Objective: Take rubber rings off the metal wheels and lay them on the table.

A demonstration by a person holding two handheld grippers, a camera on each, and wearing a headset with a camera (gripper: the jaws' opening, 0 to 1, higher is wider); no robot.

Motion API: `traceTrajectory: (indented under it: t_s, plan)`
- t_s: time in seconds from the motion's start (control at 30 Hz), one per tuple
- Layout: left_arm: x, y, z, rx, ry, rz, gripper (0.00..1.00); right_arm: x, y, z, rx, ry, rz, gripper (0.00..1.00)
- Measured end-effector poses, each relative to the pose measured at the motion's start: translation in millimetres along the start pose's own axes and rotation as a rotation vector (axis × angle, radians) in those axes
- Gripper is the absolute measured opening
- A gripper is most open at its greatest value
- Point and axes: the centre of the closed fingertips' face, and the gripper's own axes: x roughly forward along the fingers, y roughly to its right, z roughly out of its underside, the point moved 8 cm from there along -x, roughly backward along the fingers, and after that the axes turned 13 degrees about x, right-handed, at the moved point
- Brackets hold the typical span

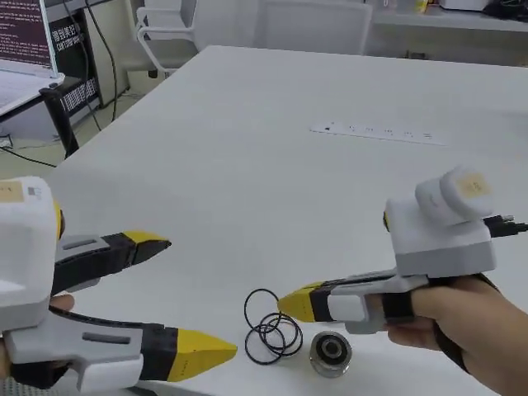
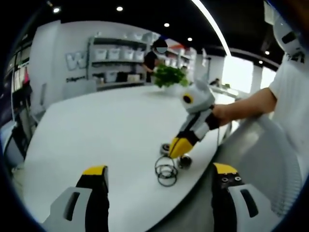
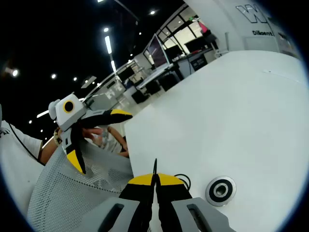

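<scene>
Pinching thin black rubber ring (image 3: 155, 166) with right gripper (image 1: 289, 305), jaws pressed together, low over near edge of table (image 1: 272, 165); loose rings (image 1: 276, 334) piled flat just beside tip; metal wheel (image 1: 330, 353) lying beside pile; left gripper (image 1: 198, 297) spread wide, holding nothing, apart from pile.

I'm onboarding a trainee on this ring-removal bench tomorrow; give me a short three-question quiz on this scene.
1. True or false: the left tool is shut.
2. The metal wheel lies: A) between the left tool's jaws; B) on the table beside the rubber rings; C) on a shelf.
3. What state is the right tool in?
Key: 1 false; 2 B; 3 shut, seemingly pinching one ring.
</scene>
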Motion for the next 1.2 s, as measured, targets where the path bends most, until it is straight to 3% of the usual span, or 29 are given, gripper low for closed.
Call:
traceTrajectory:
  t_s: [0.17, 0.33, 0.6, 1.0, 1.2]
  plan:
    - [1.7, 1.8, 3.4, -0.014, -0.024, 0.014, 0.9, 8.0, 9.2, 10.4, -0.026, -0.058, 0.042, 0.0]
    - [2.4, 1.8, 6.5, -0.029, -0.044, 0.017, 0.91, 11.8, 11.7, 13.2, -0.047, -0.053, 0.077, 0.0]
    - [1.9, 2.0, 7.2, -0.05, -0.04, 0.018, 0.9, 14.0, 17.9, 13.7, -0.053, -0.027, 0.126, 0.0]
    - [1.1, 1.7, 7.2, -0.057, -0.032, 0.013, 0.89, 14.1, 19.4, 12.0, -0.086, -0.023, 0.156, 0.09]
    - [1.0, 1.1, 7.3, -0.058, -0.031, 0.009, 0.89, 12.2, 16.8, 9.7, -0.14, -0.047, 0.168, 0.11]
